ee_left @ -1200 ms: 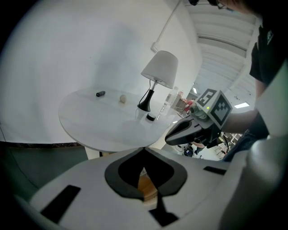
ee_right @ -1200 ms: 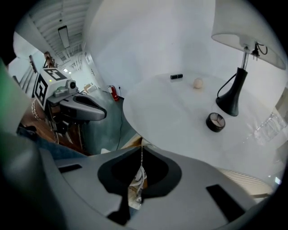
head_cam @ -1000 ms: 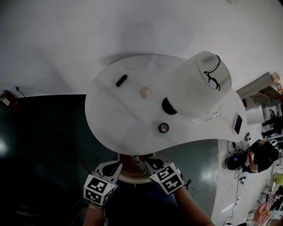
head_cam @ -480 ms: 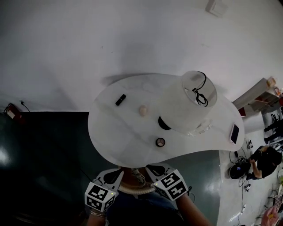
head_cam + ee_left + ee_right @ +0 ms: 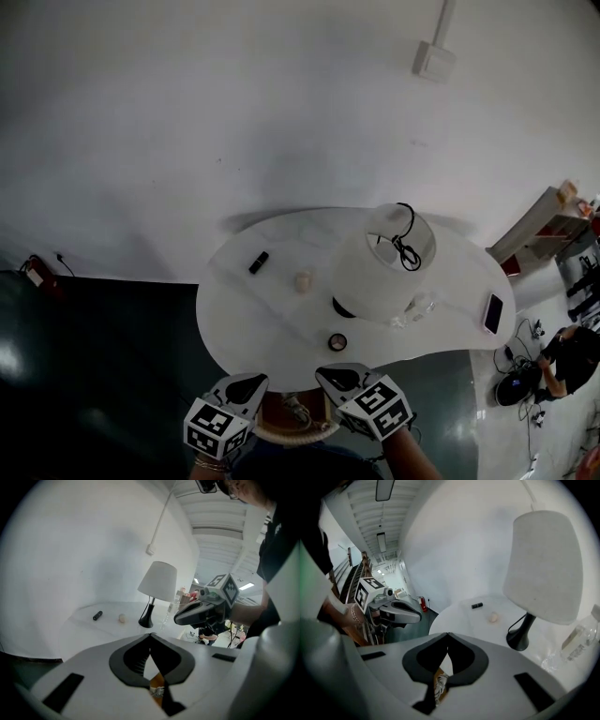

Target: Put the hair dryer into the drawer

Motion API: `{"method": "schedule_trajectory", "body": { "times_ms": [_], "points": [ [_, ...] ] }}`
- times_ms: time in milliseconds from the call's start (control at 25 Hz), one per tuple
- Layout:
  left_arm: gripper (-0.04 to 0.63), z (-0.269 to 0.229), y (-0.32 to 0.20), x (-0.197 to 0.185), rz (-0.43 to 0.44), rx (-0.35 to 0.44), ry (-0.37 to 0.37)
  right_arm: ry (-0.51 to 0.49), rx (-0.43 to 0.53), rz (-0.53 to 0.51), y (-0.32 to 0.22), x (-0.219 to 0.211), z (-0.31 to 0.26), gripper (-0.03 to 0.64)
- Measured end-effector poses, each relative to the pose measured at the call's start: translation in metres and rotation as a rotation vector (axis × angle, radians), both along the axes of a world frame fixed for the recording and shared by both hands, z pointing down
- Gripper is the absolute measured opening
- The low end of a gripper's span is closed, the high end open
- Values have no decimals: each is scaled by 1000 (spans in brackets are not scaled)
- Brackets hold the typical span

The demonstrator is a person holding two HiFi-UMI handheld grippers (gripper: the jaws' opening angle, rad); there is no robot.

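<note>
My left gripper [image 5: 253, 382] and right gripper [image 5: 325, 374] hang side by side at the near edge of the white rounded table [image 5: 253, 319]. Both are shut with nothing between the jaws. In the left gripper view the left gripper [image 5: 150, 635] has its tips meeting, and the right gripper [image 5: 182, 618] floats beside it. The right gripper view shows the right gripper [image 5: 448, 634] with closed tips and the left gripper [image 5: 416, 616] off to the left. Below and between them lies a tan rounded thing with a pale coiled cord [image 5: 292, 415]. I cannot tell whether it is the hair dryer. No drawer shows clearly.
On the table stand a white-shaded lamp [image 5: 382, 264], a small black cylinder [image 5: 259, 262], a peach lump [image 5: 303, 279], a round tin [image 5: 337, 342], a clear bottle [image 5: 418, 306] and a phone [image 5: 492, 314]. Dark green floor lies left; a person [image 5: 562, 356] crouches at the far right.
Both grippers have risen together, still side by side and shut. The table now looks smaller and lower in the head view, with more of the wall showing above it.
</note>
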State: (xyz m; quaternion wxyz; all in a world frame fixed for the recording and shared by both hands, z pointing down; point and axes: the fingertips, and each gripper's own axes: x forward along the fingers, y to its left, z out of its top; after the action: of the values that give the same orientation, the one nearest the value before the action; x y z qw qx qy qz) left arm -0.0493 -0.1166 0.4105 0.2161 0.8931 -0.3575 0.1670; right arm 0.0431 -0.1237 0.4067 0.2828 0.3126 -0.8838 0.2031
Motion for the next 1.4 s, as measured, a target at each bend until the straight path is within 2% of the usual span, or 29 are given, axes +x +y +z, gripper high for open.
{"method": "schedule_trajectory", "body": {
  "times_ms": [200,680,1000,1400],
  "points": [
    [15,-36,-18,3,-12,58,47,-41,83,36,-21,12,-36,18],
    [15,-108,-40,3,-15,216,68,-118,251,106,-42,35,-112,18],
    [15,-160,-45,-4,-31,343,82,-177,408,179,-47,59,-171,18],
    [15,-202,-43,-30,-118,440,69,-194,506,245,-37,85,-215,18]
  ]
}}
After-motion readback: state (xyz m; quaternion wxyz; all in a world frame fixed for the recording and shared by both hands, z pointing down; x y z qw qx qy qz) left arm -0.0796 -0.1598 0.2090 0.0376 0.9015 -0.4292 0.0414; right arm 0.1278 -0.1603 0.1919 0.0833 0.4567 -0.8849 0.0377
